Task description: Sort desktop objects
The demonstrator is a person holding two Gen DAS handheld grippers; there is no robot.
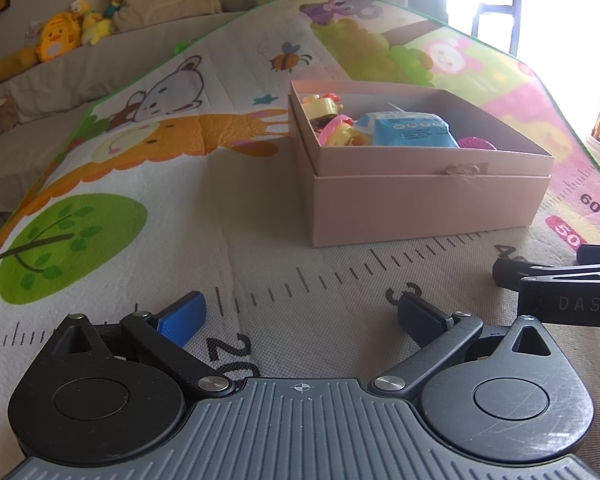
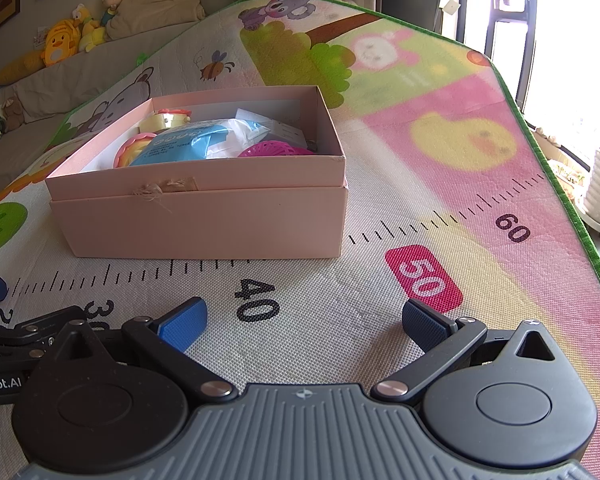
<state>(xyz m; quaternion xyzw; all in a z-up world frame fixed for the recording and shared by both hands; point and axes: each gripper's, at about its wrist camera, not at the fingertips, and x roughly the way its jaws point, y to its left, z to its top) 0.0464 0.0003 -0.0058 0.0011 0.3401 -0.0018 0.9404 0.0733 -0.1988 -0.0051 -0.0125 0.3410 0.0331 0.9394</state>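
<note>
Jaws spread wide and empty on the left gripper [image 1: 300, 316], low over the play mat [image 1: 148, 240]; ahead, the pink box [image 1: 428, 204] already holds toys and a blue packet [image 1: 412, 130]. The right gripper [image 2: 304, 320] is likewise released and empty, and nothing loose shows on the mat, so sorting looks essentially finished.
</note>
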